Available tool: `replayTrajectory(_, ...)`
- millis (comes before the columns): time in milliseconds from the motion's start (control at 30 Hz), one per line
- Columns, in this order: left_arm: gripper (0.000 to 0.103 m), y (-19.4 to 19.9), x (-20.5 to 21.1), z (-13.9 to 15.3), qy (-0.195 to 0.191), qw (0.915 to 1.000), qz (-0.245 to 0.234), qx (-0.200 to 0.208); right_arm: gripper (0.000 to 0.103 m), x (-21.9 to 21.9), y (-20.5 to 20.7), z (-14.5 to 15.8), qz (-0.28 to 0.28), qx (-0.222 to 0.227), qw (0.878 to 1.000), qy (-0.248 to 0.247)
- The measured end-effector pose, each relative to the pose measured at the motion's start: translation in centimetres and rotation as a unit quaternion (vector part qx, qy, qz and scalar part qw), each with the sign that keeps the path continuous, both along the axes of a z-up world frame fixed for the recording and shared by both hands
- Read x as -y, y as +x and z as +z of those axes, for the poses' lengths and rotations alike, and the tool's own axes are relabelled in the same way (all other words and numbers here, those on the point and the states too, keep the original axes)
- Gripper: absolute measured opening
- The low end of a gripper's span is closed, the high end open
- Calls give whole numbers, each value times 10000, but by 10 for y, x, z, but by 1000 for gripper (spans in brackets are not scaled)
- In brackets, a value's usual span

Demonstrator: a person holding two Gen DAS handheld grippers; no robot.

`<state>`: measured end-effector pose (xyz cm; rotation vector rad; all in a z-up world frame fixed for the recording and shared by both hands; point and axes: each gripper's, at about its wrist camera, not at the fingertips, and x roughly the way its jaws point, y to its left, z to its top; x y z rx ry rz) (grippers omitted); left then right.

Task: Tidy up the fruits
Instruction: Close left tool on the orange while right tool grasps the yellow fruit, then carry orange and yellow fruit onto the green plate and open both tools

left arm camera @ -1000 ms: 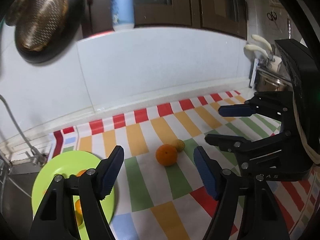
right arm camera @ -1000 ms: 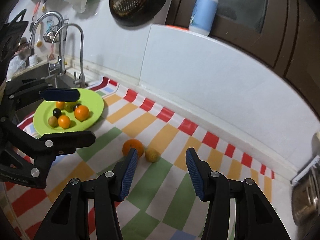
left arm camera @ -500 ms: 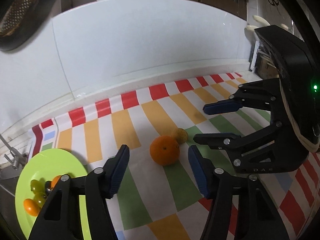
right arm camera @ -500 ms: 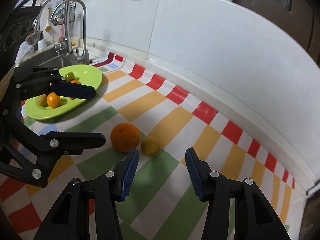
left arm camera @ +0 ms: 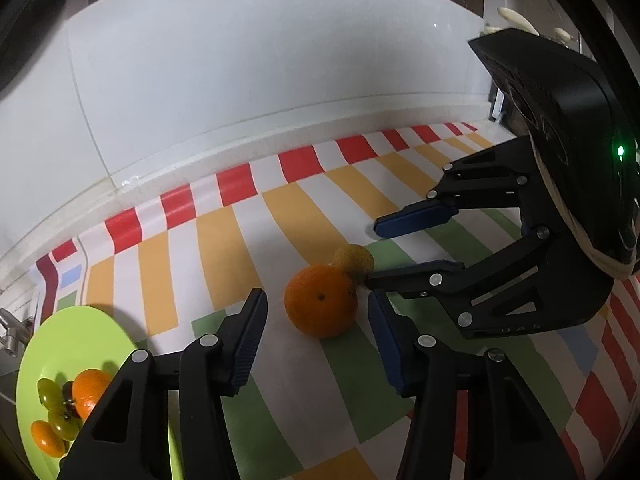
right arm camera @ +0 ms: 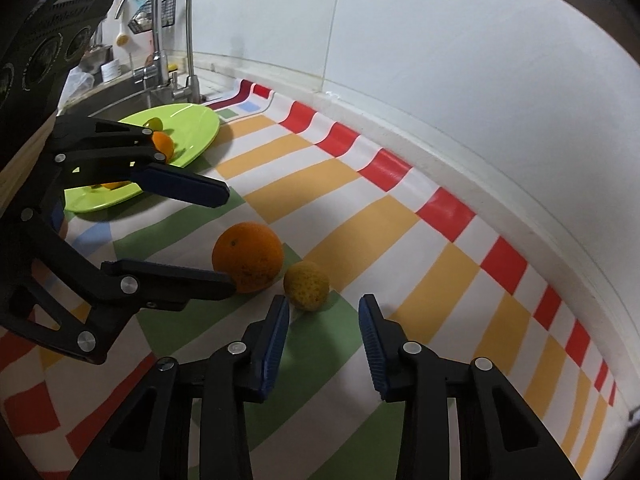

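A large orange (left arm camera: pixel 320 300) sits on the striped cloth (left arm camera: pixel 288 380) with a smaller yellow fruit (left arm camera: pixel 354 260) just beside it, the two apparently touching; both lie out on the cloth, well apart from the green plate (left arm camera: pixel 100 332) at the sink end; the plate already carries several small fruits (left arm camera: pixel 60 408), orange ones and green ones, clustered together.

The left gripper (left arm camera: pixel 316 340) hangs low over the cloth with its jaws spread wide, the orange lying just ahead between the blue pads and untouched; the right gripper (right arm camera: pixel 323 338) is likewise parted and empty, its opening pointed at the yellow fruit, which lies just beyond the fingertips.

The cloth is a checker of red, orange, green and pale blue bands on white, spread flat across the counter and running up to a raised white ledge; behind that rises a plain white tiled wall (right arm camera: pixel 420 60); dark cabinet fronts show above the wall; to the far side of the plate stands a curved chrome faucet (right arm camera: pixel 176 20) over a steel sink, with a wire rack and small kitchen things hung behind it.
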<state>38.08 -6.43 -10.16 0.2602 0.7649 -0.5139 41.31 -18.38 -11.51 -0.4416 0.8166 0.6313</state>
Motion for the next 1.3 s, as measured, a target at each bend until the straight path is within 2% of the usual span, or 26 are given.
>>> replayTrajectory(200, 50, 6, 0, -3, -60, 9999, 10, -89, 35, -3, 8, -4, 169, -122, 9998, 74)
replayTrajectory(400, 41, 10, 2, -4, -198, 9996, -19, -206, 27, -7, 12, -5, 294, -153, 9994, 100)
replayTrajectory(800, 40, 0, -1, 2, -347, 9989, 221, -207, 27, 5, 0, 3, -272, -79, 9989, 380)
replayTrajectory(1067, 40, -18, -14, 23, -542, 9969, 565, -32, 27, 8, -15, 14, -667, 21, 9957, 635)
replayTrajectory(1300, 40, -35, -24, 45, -673, 9952, 677, 233, 27, 2, -38, 31, -870, 258, 9928, 783)
